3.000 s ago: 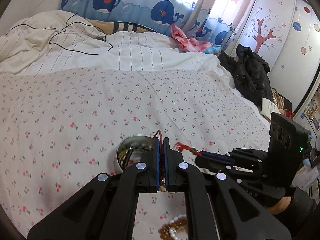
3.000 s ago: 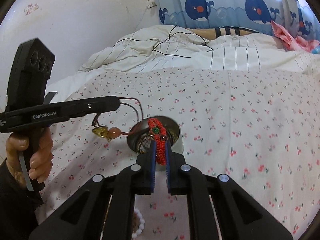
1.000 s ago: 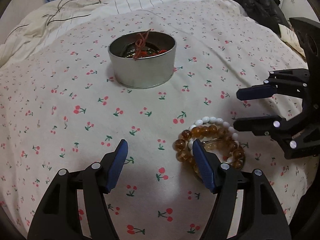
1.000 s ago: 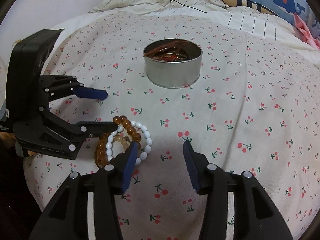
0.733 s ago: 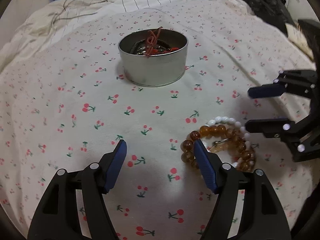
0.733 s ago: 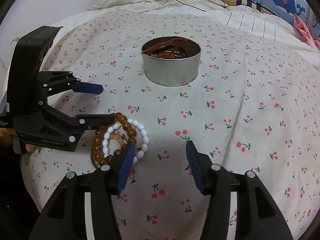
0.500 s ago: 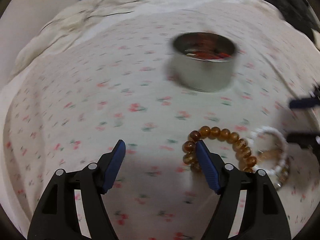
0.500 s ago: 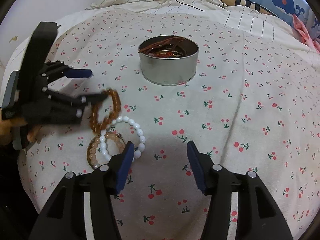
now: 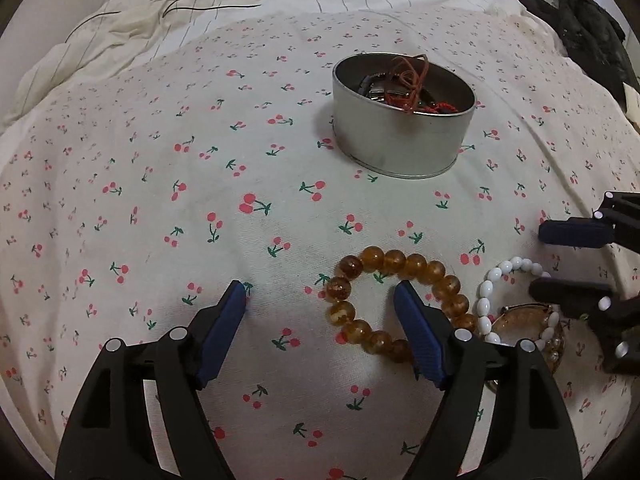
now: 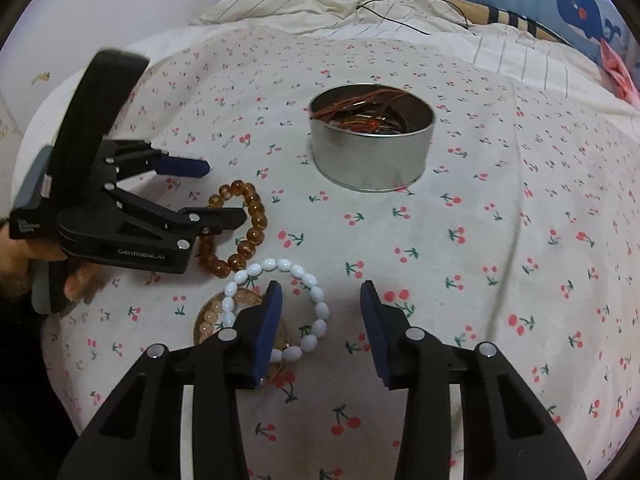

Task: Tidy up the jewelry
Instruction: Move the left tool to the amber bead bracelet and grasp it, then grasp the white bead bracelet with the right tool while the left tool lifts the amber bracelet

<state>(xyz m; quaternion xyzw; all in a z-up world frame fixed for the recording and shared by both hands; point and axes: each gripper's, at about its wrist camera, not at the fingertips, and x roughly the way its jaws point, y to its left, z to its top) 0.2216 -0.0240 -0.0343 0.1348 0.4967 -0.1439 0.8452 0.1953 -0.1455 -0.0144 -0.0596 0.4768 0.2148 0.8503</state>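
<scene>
Only right wrist view shows the whale curtain point(image 10: 576, 4); left lacks it.

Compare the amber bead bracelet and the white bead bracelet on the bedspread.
The amber round-bead bracelet has translucent brown beads; the white oval-bead bracelet has opaque ones. The amber bracelet lies on bare cloth nearer the tin, the white bracelet overlaps a pale peach bracelet. Both lie flat as closed loops.

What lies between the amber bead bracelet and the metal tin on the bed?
Only bare cherry-print sheet lies between the amber bead bracelet and the metal tin. Both wrist views show this. The white bead bracelet lies on the near side, not between them.
</scene>
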